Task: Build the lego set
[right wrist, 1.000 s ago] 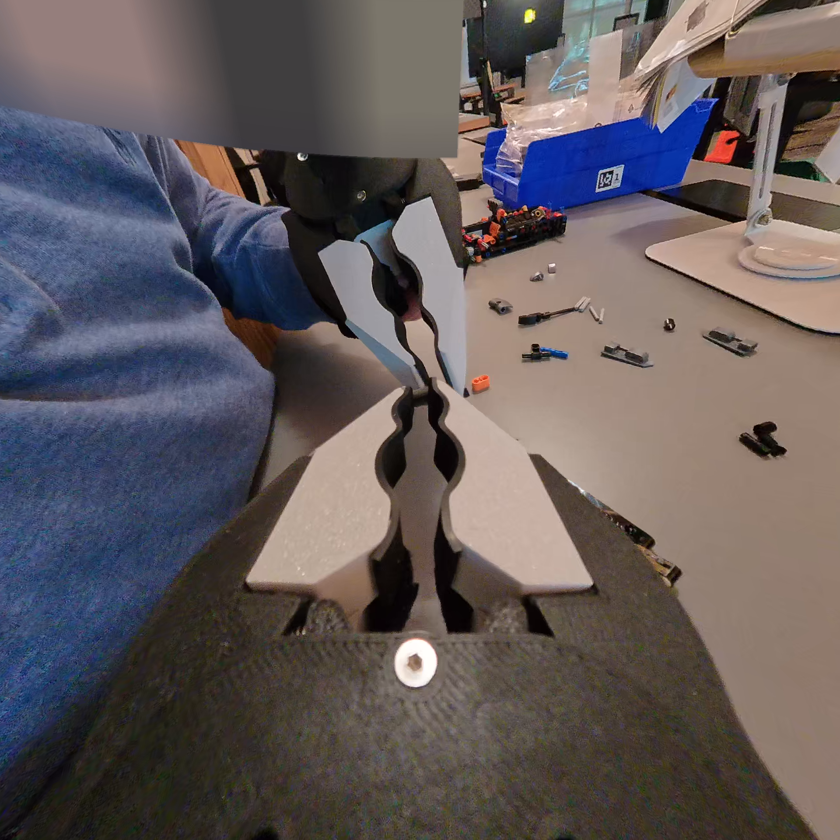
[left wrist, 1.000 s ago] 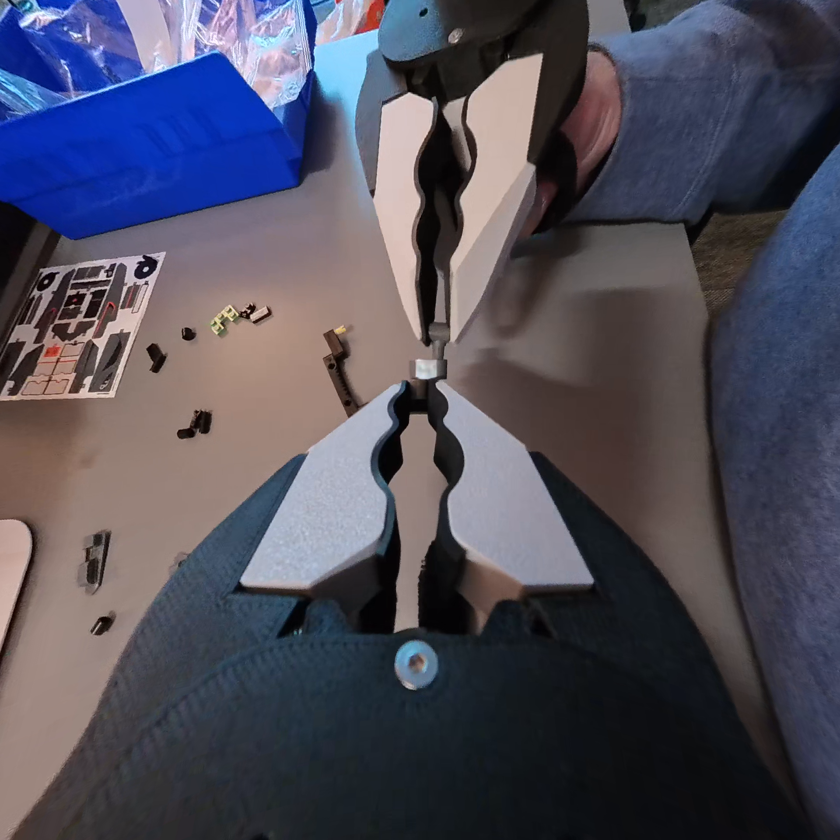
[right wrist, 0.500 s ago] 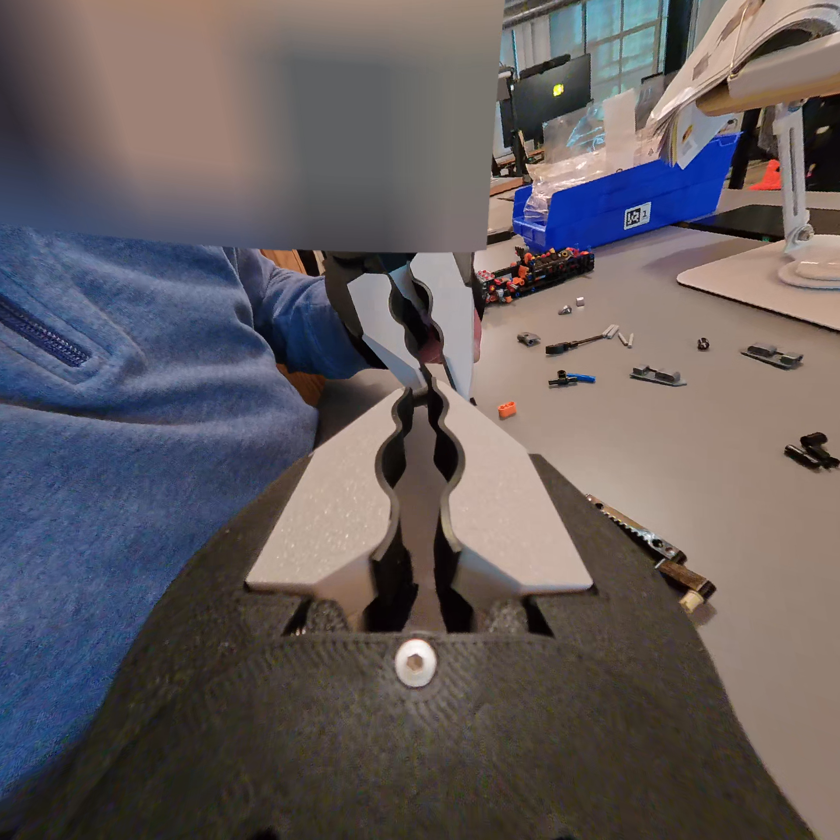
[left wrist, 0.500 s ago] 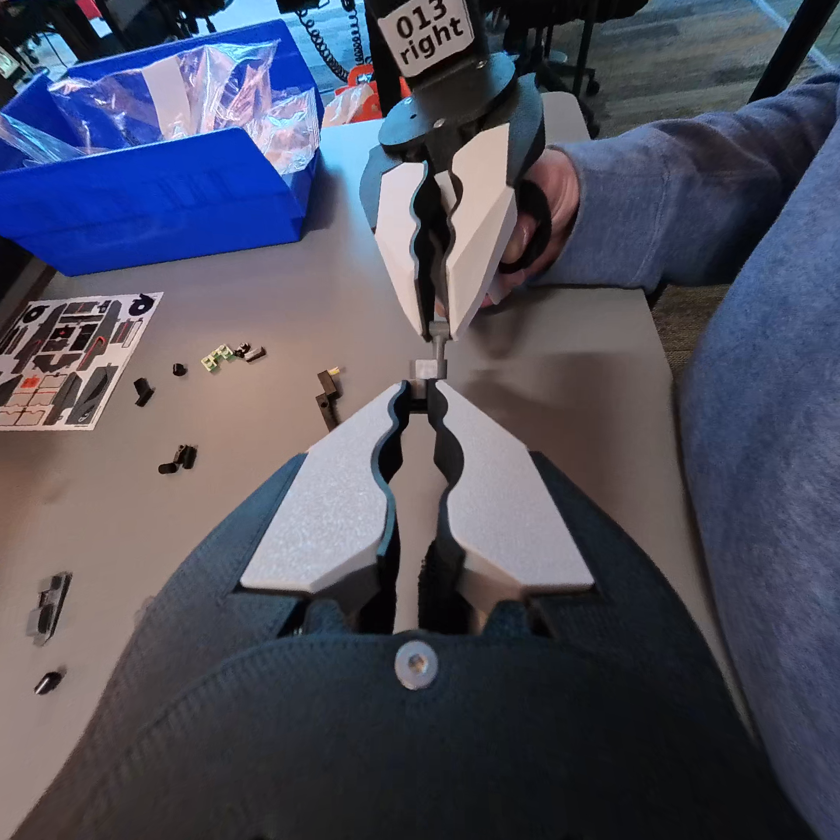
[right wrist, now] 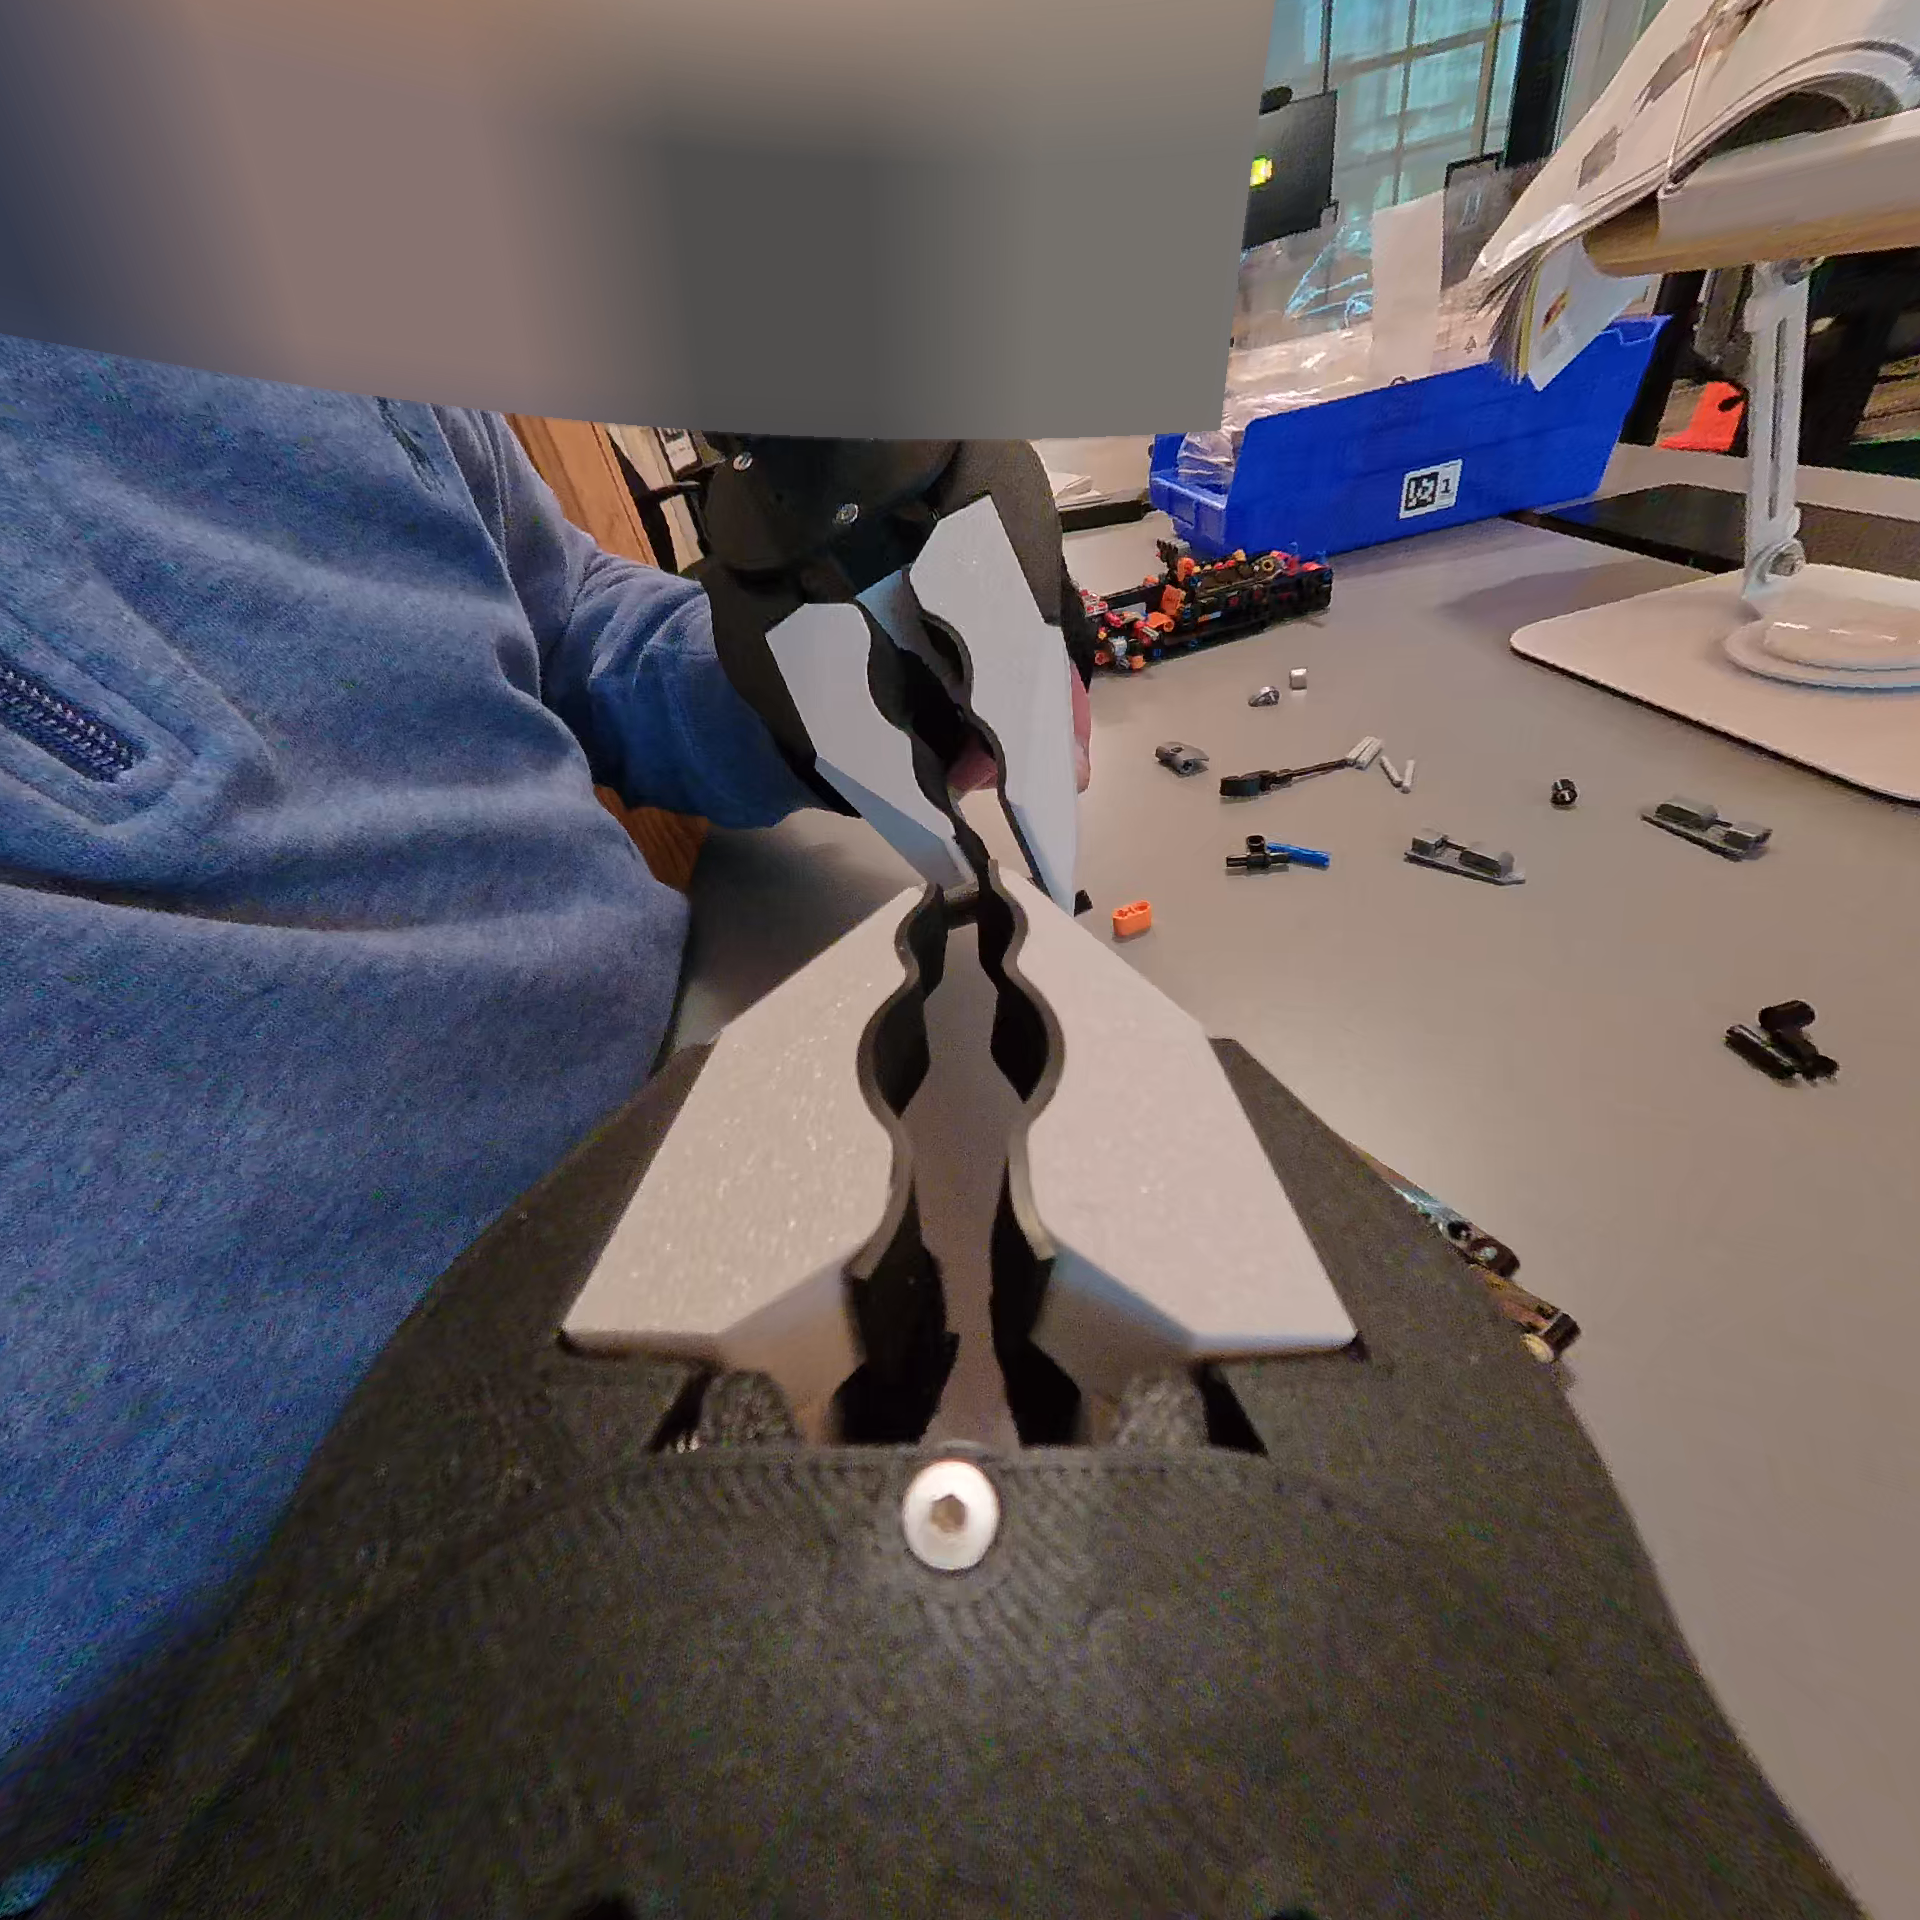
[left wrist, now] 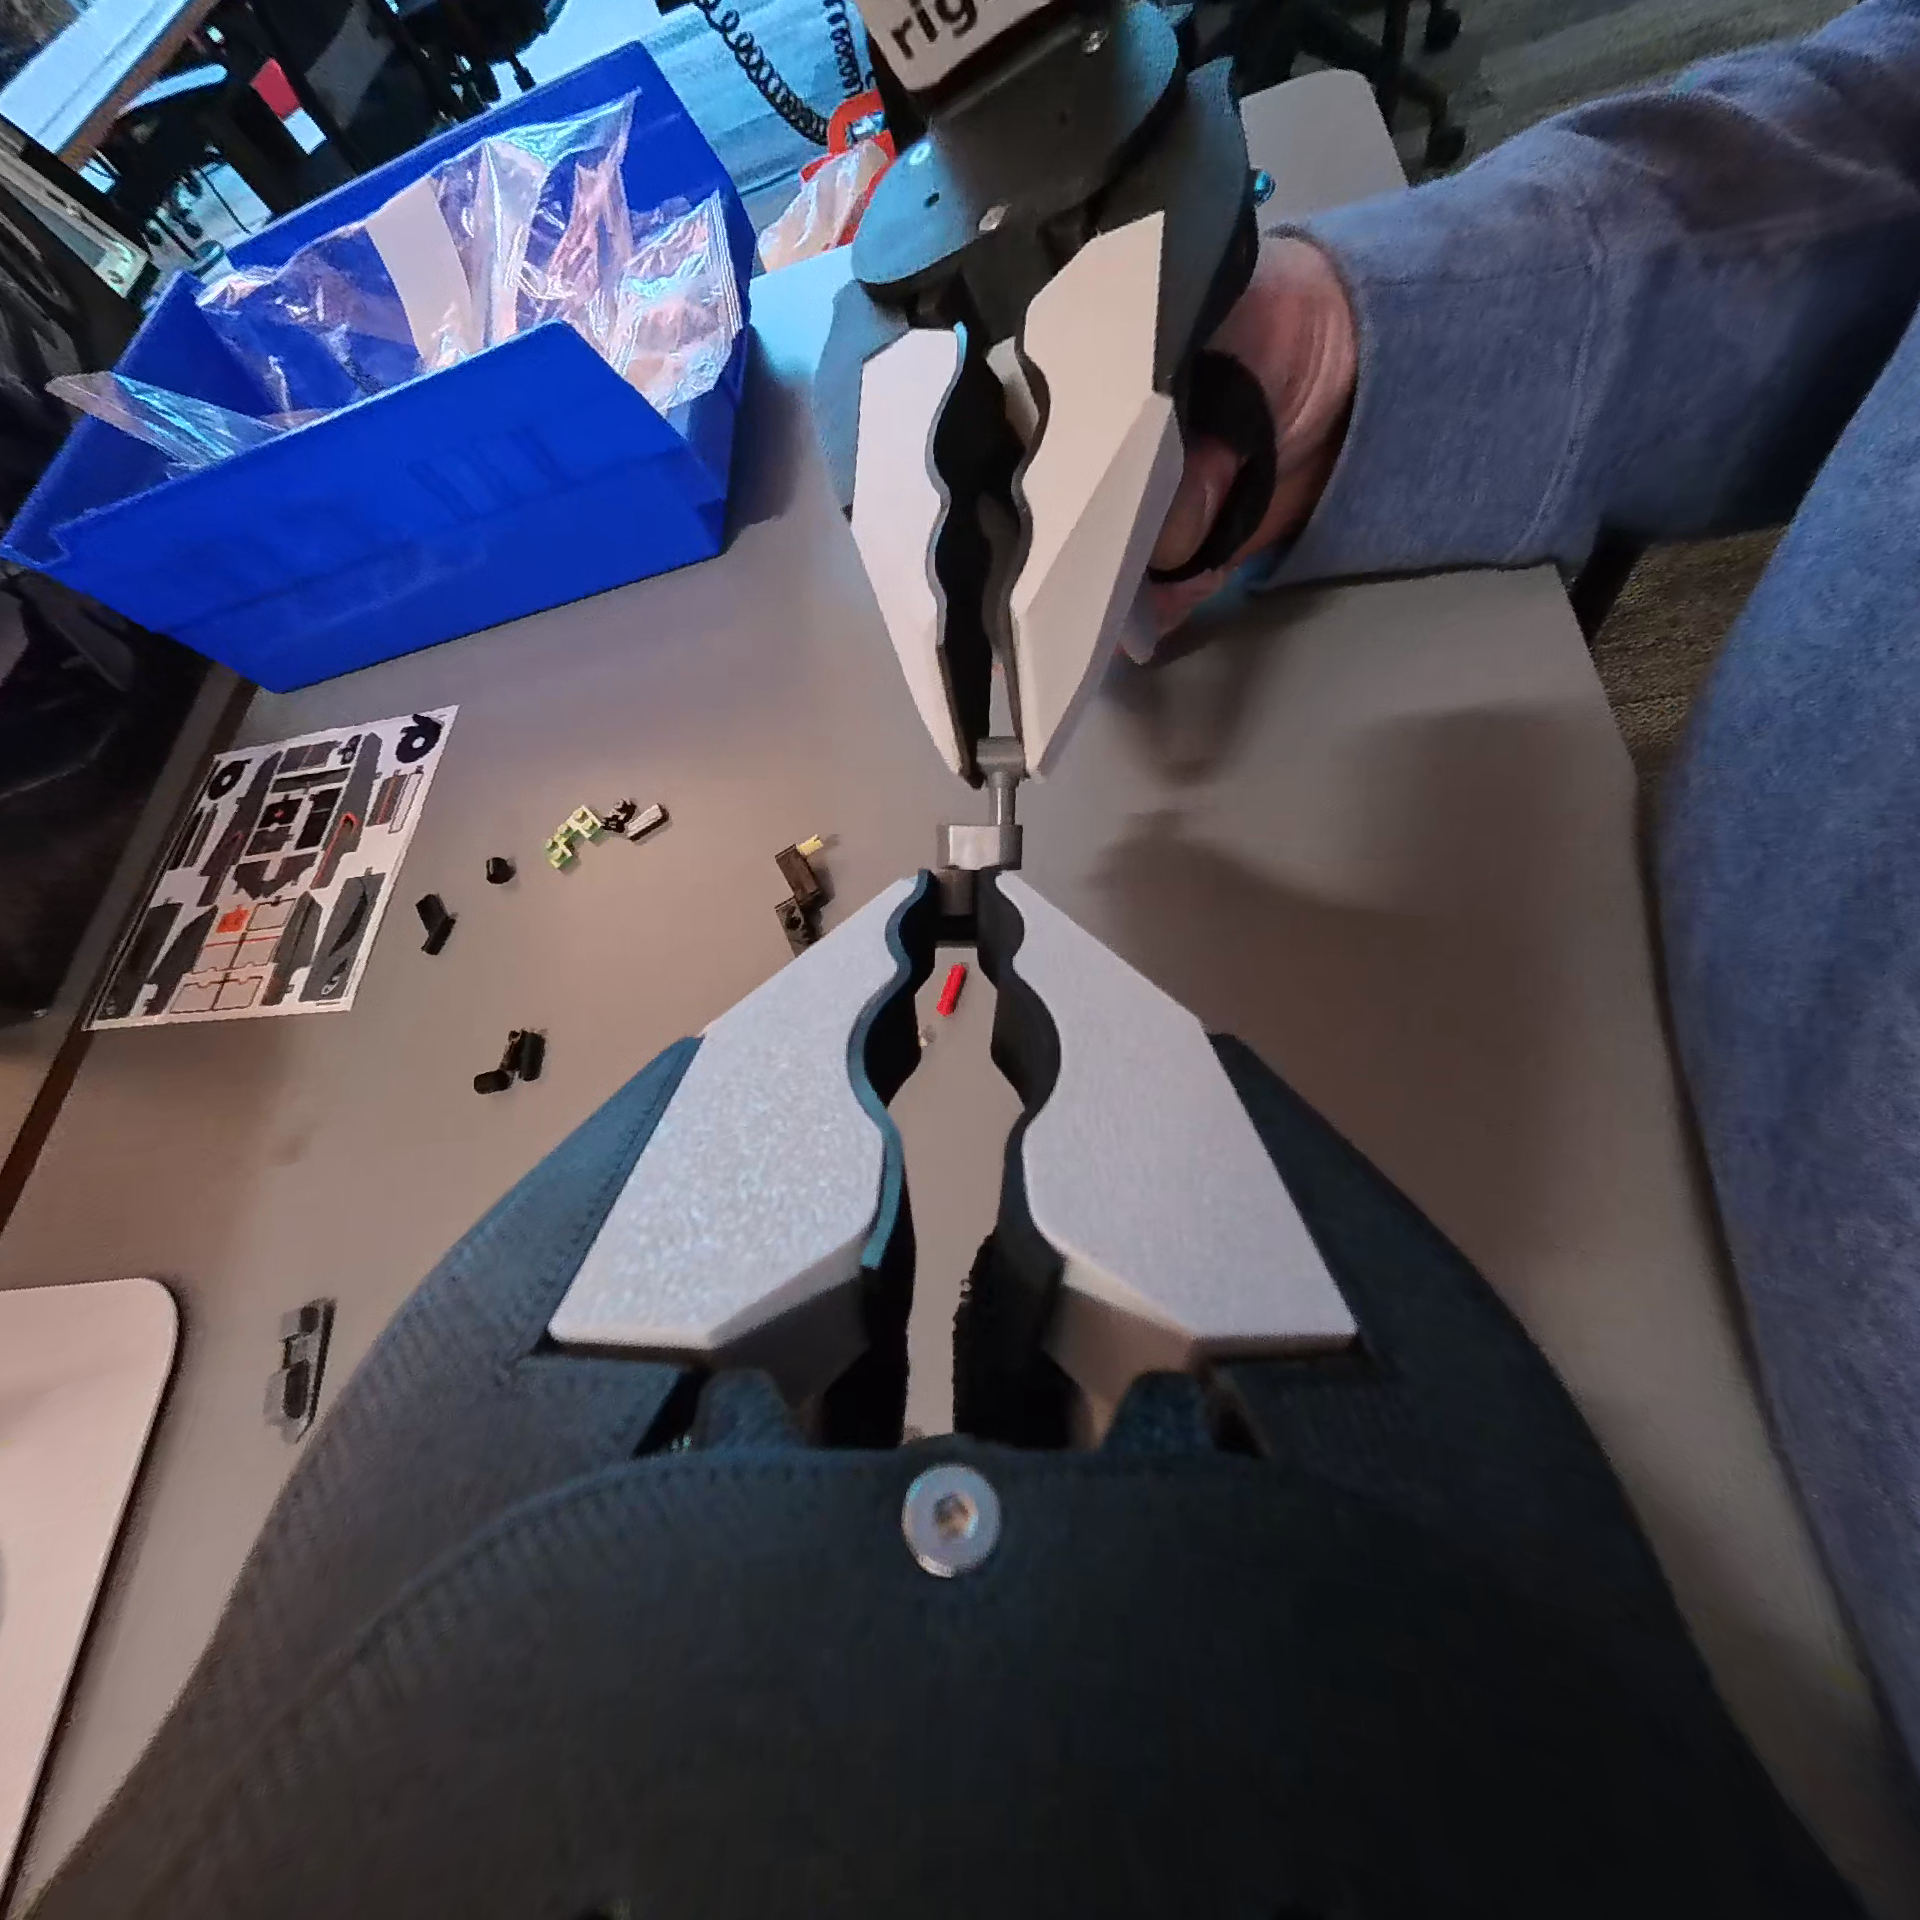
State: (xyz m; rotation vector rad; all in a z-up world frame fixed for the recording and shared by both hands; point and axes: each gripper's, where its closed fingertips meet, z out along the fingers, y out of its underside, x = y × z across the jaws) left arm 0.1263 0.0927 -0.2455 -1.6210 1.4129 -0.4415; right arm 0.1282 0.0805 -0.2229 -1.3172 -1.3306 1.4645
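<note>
In the left wrist view my left gripper is shut on a small dark piece topped by a grey connector block, held above the grey table. My right gripper comes down from above, tip to tip with it, shut on a short grey pin whose end meets the block. In the right wrist view my right gripper is shut at the tips. The left gripper's fingers stand just beyond. The pin and block are hidden there.
On the table are a blue bin of plastic bags, a sticker sheet, scattered small pieces and a red piece. Farther off are a partly built chassis, a white stand base, an orange piece and a blue-sleeved arm. Only a small space, under 4 cm, lies between the two pairs of fingers.
Both grippers stay shut and tip to tip on the pin and block. The joined pair has lifted and tilted over the table, and a red piece now shows between my left fingers.
</note>
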